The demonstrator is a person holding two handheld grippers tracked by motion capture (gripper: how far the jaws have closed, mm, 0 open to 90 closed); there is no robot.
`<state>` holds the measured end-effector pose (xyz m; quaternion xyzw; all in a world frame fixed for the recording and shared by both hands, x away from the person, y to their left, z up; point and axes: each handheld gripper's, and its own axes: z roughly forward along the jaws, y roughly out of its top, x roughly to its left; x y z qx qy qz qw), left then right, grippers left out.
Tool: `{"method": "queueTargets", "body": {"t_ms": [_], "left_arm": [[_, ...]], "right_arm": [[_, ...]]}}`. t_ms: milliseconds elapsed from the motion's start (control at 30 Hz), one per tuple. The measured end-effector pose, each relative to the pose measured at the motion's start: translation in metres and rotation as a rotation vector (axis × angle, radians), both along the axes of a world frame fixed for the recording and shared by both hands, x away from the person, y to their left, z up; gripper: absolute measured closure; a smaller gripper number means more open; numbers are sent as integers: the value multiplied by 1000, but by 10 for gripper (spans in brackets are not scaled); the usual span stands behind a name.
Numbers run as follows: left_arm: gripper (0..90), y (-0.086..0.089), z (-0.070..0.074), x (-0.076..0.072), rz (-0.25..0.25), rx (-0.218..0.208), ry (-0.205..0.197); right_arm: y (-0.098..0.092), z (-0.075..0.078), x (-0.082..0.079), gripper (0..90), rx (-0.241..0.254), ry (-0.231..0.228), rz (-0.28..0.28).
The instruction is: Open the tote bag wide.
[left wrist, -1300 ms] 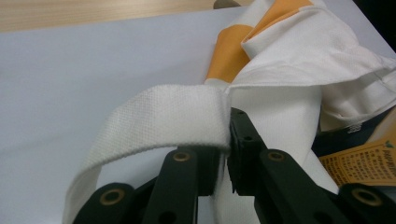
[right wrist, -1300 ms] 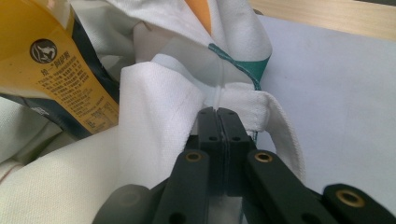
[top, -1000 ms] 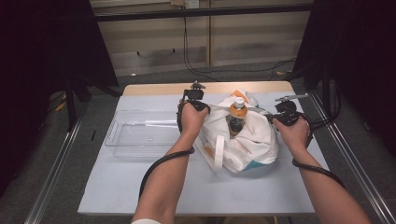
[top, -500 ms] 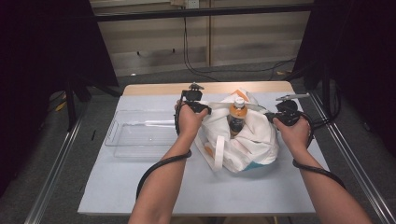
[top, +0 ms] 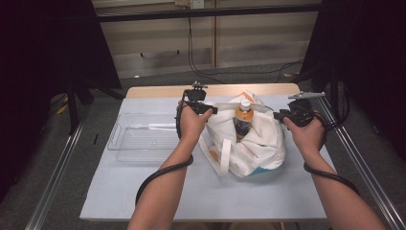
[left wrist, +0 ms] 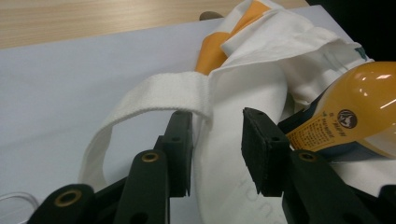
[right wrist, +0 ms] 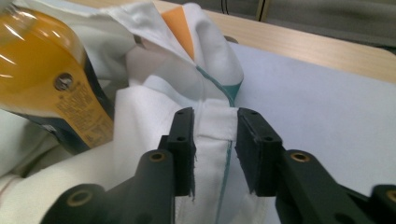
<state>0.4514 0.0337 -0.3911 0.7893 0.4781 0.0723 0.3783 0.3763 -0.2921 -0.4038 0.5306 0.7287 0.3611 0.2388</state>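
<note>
We have a white cloth tote bag (top: 253,143) slumped on the pale mat of the table (top: 143,191), just right of an empty clear plastic tray (top: 139,136), with an orange-coloured drink bottle (top: 243,117) standing up out of its mouth. Our left gripper (top: 207,108) sits at the bag's left rim, and its jaws have just been opening: in the left gripper view they stand apart with the bag's edge, near where the strap (left wrist: 154,95) is sewn on, loose between them, the pads not pressing it. Our right gripper (top: 282,116) is at the right rim, and its jaws have just been opening too, with the hemmed seam (right wrist: 215,140) between them in a narrow gap; it looks freed rather than pinched. We judge the cloth as soft and limp: it will fold and sag wherever it is let go, and it offers no stiff edge. The bottle is likely the heavy, smooth part and could tip as the sides drop. The doubled hem and the strap roots are the firmest places to take hold.
</note>
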Motion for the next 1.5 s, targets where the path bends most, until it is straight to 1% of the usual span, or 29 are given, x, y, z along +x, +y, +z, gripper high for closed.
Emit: {"method": "queueTargets", "body": {"t_ms": [33,67,100,200,267,333,367,467,600,633,667,700,767,833,867,900,933,967,1000,1033,1067,1100,1167,1200,1233,1300,1400,1467,1500], "left_arm": [[651,-1,1,0,-2,9,-9],[661,-1,1,-1,-3,4,-9],[673,-2,2,-1,-3,6,-18],[712,-2,5,-2,-7,3,-23],[726,0,6,-2,-13,1,-23],[734,2,7,-2,-17,0,-18],[734,3,7,-2,-11,-6,-19],[743,6,10,-3,-8,-14,-21],[765,8,15,-4,-13,-31,-30],[775,7,17,-5,-17,-39,-36],[780,7,20,-5,-27,-38,-41],[786,6,21,-6,-33,-43,-34],[799,4,21,-6,-46,-72,-21],[809,0,19,-7,-55,-71,-14],[816,-2,18,-8,-58,-88,-5],[819,-4,16,-9,-70,-82,-1],[819,-4,16,-9,-70,-82,-1],[821,-9,11,-9,-78,-93,10],[820,-9,11,-9,-78,-93,10],[816,-13,6,-10,-85,-107,13],[814,-13,6,-10,-85,-107,13],[813,-18,1,-9,-94,-112,26],[811,-22,-3,-8,-96,-115,34],[810,-25,-4,-8,-95,-125,38],[809,-27,-7,-7,-101,-113,43],[809,-29,-12,-6,-102,-114,56],[809,-33,-20,-4,-101,-113,62],[807,-34,-23,-4,-111,-105,61],[807,-36,-27,-4,-114,-95,60]], "right_arm": [[1,3,-1,741,7,-5,6],[2,5,-1,775,18,-6,15],[3,6,-1,809,27,-7,26],[9,8,-1,864,45,-13,70],[15,7,0,874,62,-8,106],[20,5,2,882,61,-5,124],[23,4,3,883,63,-2,137],[30,-2,8,889,48,13,161],[33,-11,13,897,41,34,163],[34,-13,13,897,38,43,162],[35,-14,14,897,39,48,166],[36,-16,14,897,38,53,166],[39,-17,14,898,36,57,170],[40,-18,14,897,33,53,172],[41,-18,14,897,31,54,171],[41,-18,14,897,28,55,171],[41,-18,14,898,28,56,169],[41,-17,14,898,28,55,168],[41,-17,14,898,28,55,168],[41,-17,14,896,21,54,169],[41,-17,14,895,19,53,170],[41,-16,14,895,22,54,169],[40,-16,14,896,21,55,167],[40,-17,14,895,20,55,166],[40,-17,14,896,21,53,168],[40,-17,14,895,22,51,167],[40,-17,14,895,19,51,168],[40,-18,14,894,16,50,166],[40,-18,14,893,11,50,167]]}}
